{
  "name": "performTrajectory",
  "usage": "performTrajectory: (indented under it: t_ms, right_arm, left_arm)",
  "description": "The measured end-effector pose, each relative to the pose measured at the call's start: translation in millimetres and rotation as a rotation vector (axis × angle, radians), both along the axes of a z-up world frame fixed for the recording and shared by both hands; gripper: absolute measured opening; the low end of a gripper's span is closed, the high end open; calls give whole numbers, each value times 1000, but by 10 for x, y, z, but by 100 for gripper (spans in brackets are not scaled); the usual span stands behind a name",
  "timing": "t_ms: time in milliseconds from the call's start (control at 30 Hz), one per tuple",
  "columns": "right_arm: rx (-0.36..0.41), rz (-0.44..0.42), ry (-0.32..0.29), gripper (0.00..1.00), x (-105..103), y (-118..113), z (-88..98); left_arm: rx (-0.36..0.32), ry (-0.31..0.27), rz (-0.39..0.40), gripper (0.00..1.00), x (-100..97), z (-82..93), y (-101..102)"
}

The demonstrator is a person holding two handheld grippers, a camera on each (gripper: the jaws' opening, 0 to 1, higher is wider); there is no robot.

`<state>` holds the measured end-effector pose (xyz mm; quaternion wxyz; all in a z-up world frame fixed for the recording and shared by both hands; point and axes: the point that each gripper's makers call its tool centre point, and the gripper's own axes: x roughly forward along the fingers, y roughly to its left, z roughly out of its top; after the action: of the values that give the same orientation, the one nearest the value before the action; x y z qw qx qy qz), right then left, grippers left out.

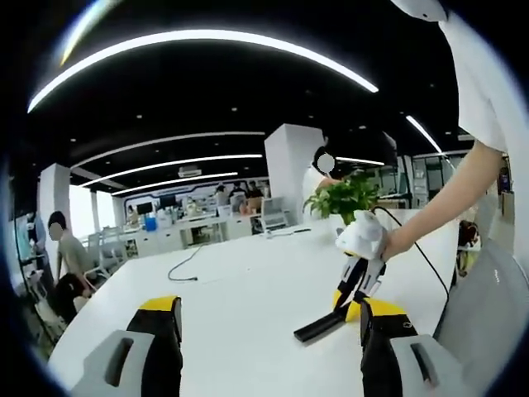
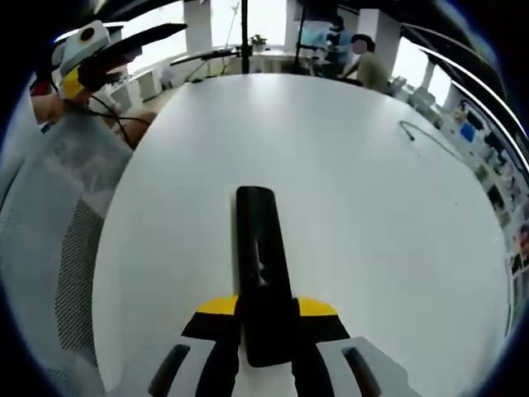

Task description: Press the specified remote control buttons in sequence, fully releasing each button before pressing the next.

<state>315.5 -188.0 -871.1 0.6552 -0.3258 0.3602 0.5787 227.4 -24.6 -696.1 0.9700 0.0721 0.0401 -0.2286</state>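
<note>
- Left gripper view: own left gripper [image 1: 269, 347] rising from the bottom edge, two black jaws with yellow tips spread wide apart, nothing between them, only bare tabletop.
- Large white glossy table [image 1: 240, 281] spanning the lower half of the frame.
- Right of centre: right gripper [image 1: 357, 291], white-bodied with black and yellow jaws, gripped by a person's hand [image 1: 395, 241] coming in from the upper right.
- Long slim black remote control [image 1: 321, 326] clamped in those jaws, slanting down to the lower left, its far end low over the table; contact with the surface impossible to tell.
- Green leafy potted plant [image 1: 347, 197] behind the hand, right of centre.
- Thin black cable [image 1: 183, 269] lying on the table, left of centre.
- Right gripper view: own right gripper [image 2: 266, 335] at the bottom centre, jaws closed on the near end of the black remote control [image 2: 260, 256].
- Remote reaching up to mid-frame over the white table [image 2: 372, 207].
- Left gripper [image 2: 139, 43] at the upper left, jaws pointing right with a gap between them.
- Grey mesh chair back [image 2: 66, 248] along the left edge.
</note>
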Motion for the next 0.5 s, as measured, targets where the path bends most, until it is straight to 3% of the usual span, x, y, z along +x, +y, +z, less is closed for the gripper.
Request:
performTrajectory:
  t_ms: [500]
  right_arm:
    - [-37,28,10,21,242,23,-1]
  left_arm:
    - [-20,-13,10,94,0,23,32]
